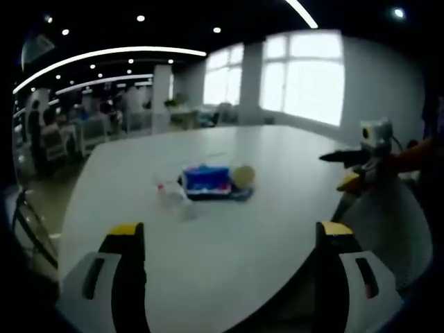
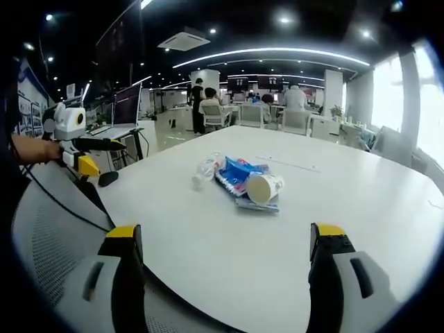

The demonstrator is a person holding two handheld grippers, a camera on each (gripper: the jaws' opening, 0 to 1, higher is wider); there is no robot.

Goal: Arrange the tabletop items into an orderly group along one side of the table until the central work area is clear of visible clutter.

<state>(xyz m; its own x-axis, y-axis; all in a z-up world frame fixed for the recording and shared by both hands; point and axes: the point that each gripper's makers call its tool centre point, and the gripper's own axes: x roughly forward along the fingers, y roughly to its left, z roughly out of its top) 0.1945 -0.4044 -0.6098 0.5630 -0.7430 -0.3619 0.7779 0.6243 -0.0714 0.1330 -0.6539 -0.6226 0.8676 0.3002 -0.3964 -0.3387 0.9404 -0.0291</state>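
While both grippers, left (image 1: 229,239) and right (image 2: 225,239), are held open and empty, the bottle (image 2: 206,169), pack (image 2: 239,173) and cup (image 2: 265,187) are seen clustered mid-table (image 2: 229,270), straight ahead of each.

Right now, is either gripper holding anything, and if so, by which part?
Nothing is held. The left gripper and right gripper are both open over the table, short of the bottle, blue packet and paper cup.

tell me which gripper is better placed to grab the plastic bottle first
Left, probably. In the left gripper view the plastic bottle lies on the near side of the blue packet, unobstructed. In the right gripper view it sits beyond the paper cup. Both grippers are open and far back.
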